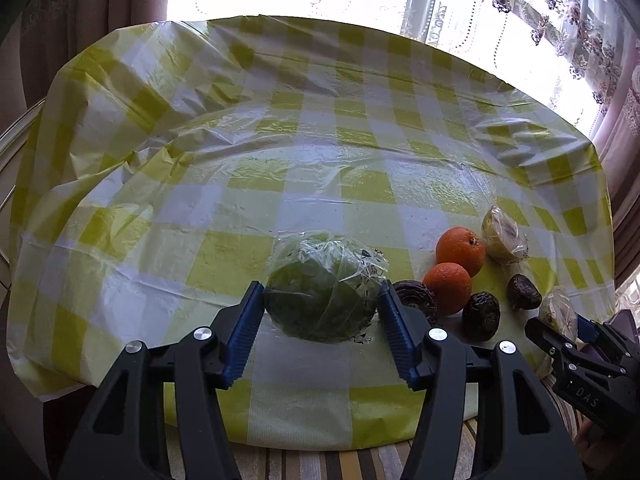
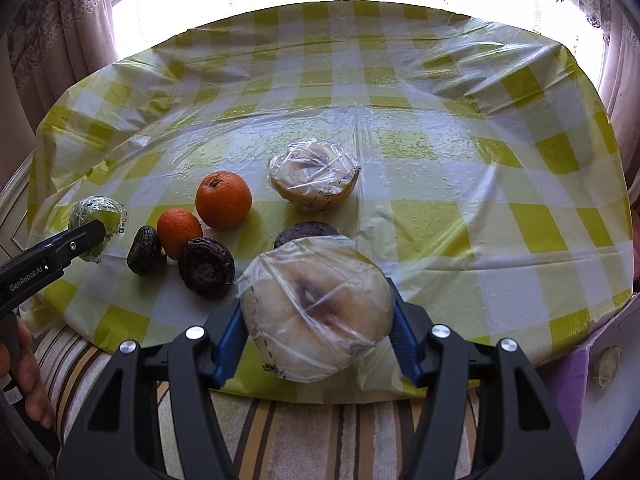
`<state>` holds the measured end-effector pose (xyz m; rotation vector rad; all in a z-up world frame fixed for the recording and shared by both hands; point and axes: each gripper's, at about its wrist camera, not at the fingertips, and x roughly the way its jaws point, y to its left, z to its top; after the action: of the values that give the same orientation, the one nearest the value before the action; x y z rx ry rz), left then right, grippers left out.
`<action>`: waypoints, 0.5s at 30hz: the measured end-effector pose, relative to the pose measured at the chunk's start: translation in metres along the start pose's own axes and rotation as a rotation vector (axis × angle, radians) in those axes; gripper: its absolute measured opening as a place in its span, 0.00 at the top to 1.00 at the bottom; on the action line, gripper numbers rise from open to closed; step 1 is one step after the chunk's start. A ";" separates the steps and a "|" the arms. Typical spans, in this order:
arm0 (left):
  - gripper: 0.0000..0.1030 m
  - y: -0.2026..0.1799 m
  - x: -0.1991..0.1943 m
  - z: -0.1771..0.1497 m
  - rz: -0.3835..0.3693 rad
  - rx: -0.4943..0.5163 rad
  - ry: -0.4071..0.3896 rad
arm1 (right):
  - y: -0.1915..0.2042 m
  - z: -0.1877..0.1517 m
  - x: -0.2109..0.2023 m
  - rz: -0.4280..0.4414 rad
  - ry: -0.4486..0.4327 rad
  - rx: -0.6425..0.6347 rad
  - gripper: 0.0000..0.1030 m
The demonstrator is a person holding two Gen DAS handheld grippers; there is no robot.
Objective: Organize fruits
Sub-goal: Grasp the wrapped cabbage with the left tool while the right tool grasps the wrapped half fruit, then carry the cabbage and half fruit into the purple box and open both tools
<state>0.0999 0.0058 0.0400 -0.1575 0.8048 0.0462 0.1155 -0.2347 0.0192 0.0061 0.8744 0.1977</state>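
Both claws were at the gripping stage of the sort. The left claw [image 1: 322, 312] stood wide around the wrapped green fruit [image 1: 324, 286], its blue pads [image 1: 246, 330] just beside the fruit's flanks; whether they pressed it could not be told. The right claw [image 2: 318, 316] held the wrapped pale fruit half [image 2: 318, 308] between its pads, cut face toward the camera.

Taking the larger orange [image 2: 223, 199] as the landmark: the smaller orange [image 2: 179, 233] lay just in front of it on the left, three dark wrinkled fruits [image 2: 206, 266] sat nearer the tabletop [image 2: 440, 208] edge, a second wrapped half [image 2: 314, 180] lay to its right, and the green fruit lay well to its left. The held half was in front and to the right.

The likely next move was to close on the green fruit, then carry each piece to its own kind, the held half probably beside its twin. That called for gentle pressure, since the film looked slippery and loose.

The pale half showed a brownish core and crinkled clingfilm; the green fruit looked round, dark and tightly wrapped.
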 end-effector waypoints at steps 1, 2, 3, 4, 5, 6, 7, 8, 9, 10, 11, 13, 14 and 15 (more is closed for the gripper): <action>0.46 -0.002 -0.003 0.000 0.001 0.004 -0.004 | -0.002 0.000 -0.003 -0.001 -0.003 0.003 0.40; 0.46 -0.004 -0.005 0.000 0.000 0.009 -0.007 | -0.004 0.000 -0.006 0.000 -0.007 0.007 0.40; 0.46 -0.007 -0.007 -0.001 -0.002 0.014 -0.010 | -0.007 -0.001 -0.010 0.000 -0.010 0.011 0.40; 0.46 -0.010 -0.010 -0.002 -0.005 0.019 -0.013 | -0.010 -0.001 -0.013 -0.002 -0.013 0.014 0.40; 0.46 -0.014 -0.013 -0.002 -0.009 0.027 -0.017 | -0.013 -0.001 -0.016 0.000 -0.016 0.019 0.40; 0.46 -0.018 -0.016 -0.003 -0.012 0.036 -0.022 | -0.017 -0.002 -0.019 0.000 -0.019 0.024 0.40; 0.46 -0.023 -0.018 -0.004 -0.015 0.045 -0.026 | -0.021 -0.003 -0.022 0.000 -0.023 0.028 0.40; 0.46 -0.029 -0.021 -0.004 -0.023 0.054 -0.030 | -0.026 -0.004 -0.025 0.000 -0.026 0.035 0.40; 0.46 -0.035 -0.023 -0.005 -0.035 0.065 -0.034 | -0.031 -0.005 -0.029 -0.002 -0.029 0.044 0.40; 0.46 -0.042 -0.025 -0.006 -0.045 0.077 -0.038 | -0.037 -0.006 -0.033 -0.003 -0.033 0.054 0.40; 0.46 -0.050 -0.028 -0.007 -0.054 0.092 -0.041 | -0.044 -0.007 -0.038 -0.008 -0.039 0.063 0.40; 0.46 -0.068 -0.030 -0.009 -0.080 0.130 -0.043 | -0.061 -0.009 -0.049 -0.024 -0.053 0.088 0.40; 0.46 -0.079 -0.031 -0.010 -0.095 0.149 -0.043 | -0.070 -0.010 -0.056 -0.037 -0.060 0.102 0.40; 0.46 -0.090 -0.031 -0.011 -0.114 0.169 -0.043 | -0.081 -0.012 -0.062 -0.052 -0.065 0.119 0.40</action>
<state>0.0793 -0.0844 0.0659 -0.0424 0.7524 -0.1256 0.0818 -0.3263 0.0513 0.1002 0.8194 0.0957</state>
